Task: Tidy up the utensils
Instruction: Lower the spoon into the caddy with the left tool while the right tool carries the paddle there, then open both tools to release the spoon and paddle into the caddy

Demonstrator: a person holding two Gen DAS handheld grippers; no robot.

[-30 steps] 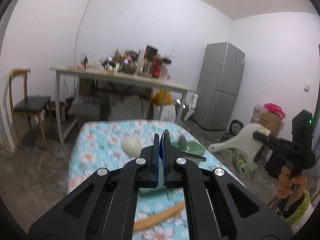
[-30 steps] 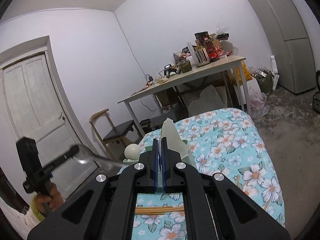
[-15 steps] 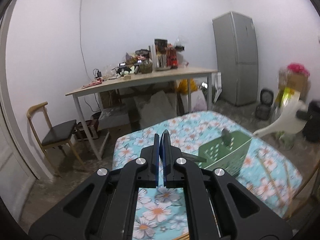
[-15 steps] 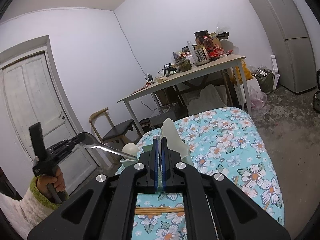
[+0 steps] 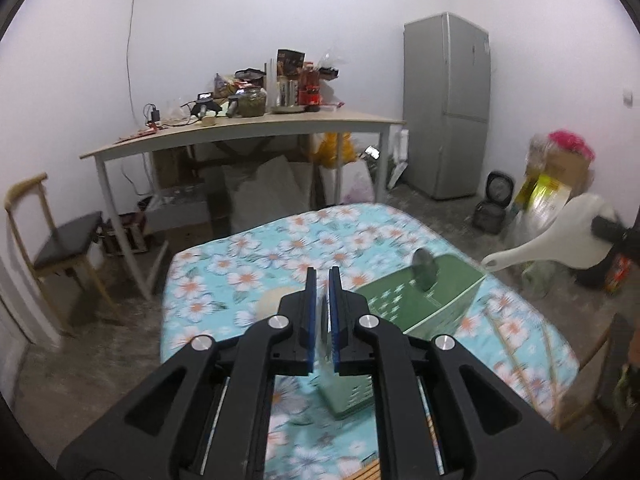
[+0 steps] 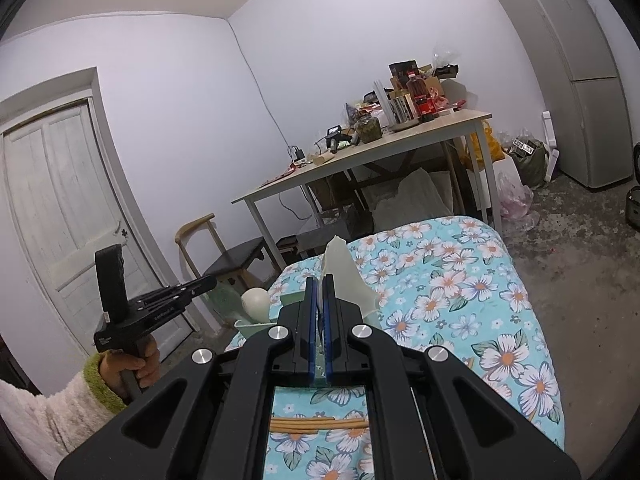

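Left hand-held gripper (image 5: 322, 276) is held over the green utensil basket (image 5: 460, 280), jaws opening, blue pads seen slightly apart. A blurred grey streak is seen in the gap; contact with the pads cannot be told. Metal spoon (image 5: 426, 274) is seen with its round head sticking up out of the basket's far compartment, tilted. Basket is set on the floral-cloth tabletop (image 5: 260, 256), near its right side in the left wrist view. A cream round object (image 5: 272, 304) is seen just beside the basket, partly hidden by the jaws; whether it is inside cannot be told.

Right hand-held gripper (image 6: 319, 280) is pressed together on a pale rice paddle (image 6: 344, 276), blade pointing up and forward past the pads. Paddle is held above the tabletop, apart from the basket. Wooden chopsticks (image 6: 320, 424) are laid flat on the cloth under the right gripper.

Left hand (image 6: 128, 364) is seen wrapped on the gripper handle, fuzzy white sleeve (image 6: 48, 420) with green cuff.
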